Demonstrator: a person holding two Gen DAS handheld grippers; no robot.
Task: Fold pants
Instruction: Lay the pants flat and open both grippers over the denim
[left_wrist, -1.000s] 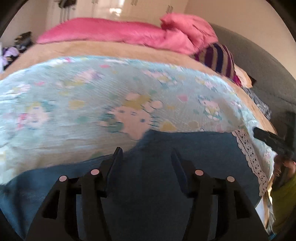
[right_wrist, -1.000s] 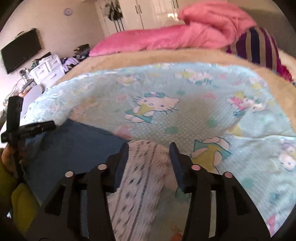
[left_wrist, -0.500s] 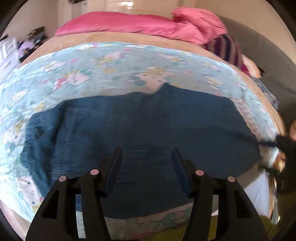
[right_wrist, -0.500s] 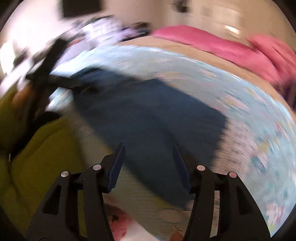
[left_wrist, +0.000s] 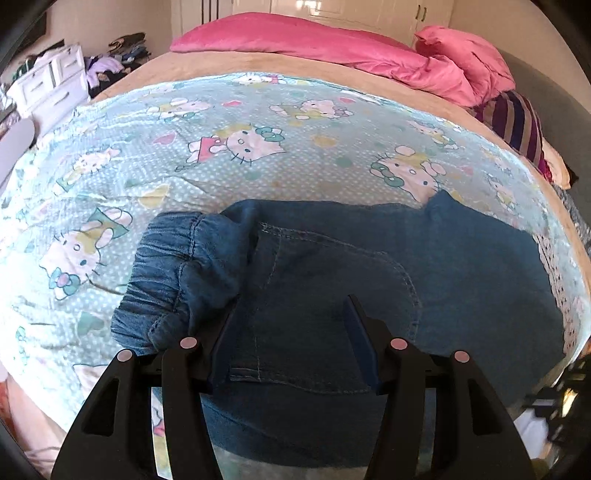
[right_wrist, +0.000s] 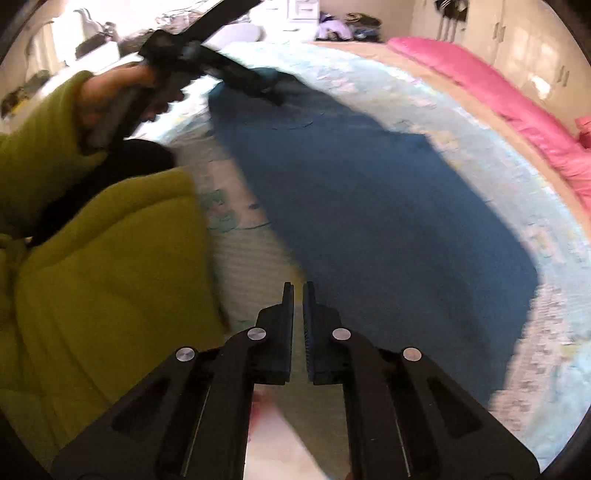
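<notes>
Pants (left_wrist: 332, 266) lie flat on the bed (left_wrist: 258, 155), unfolded — my left hand-held gripper (left_wrist: 291, 332) gapes empty above them, the right hand-held gripper (right_wrist: 298, 295) pinched together on nothing.

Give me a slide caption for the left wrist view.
Left gripper open above blue denim pants spread on a cartoon-cat bedspread, elastic waistband bunched at left.

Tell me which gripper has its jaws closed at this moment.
The right gripper: its jaws have just closed almost together, with nothing between them, at the edge of the jeans. The left gripper stands open above the denim.
</notes>
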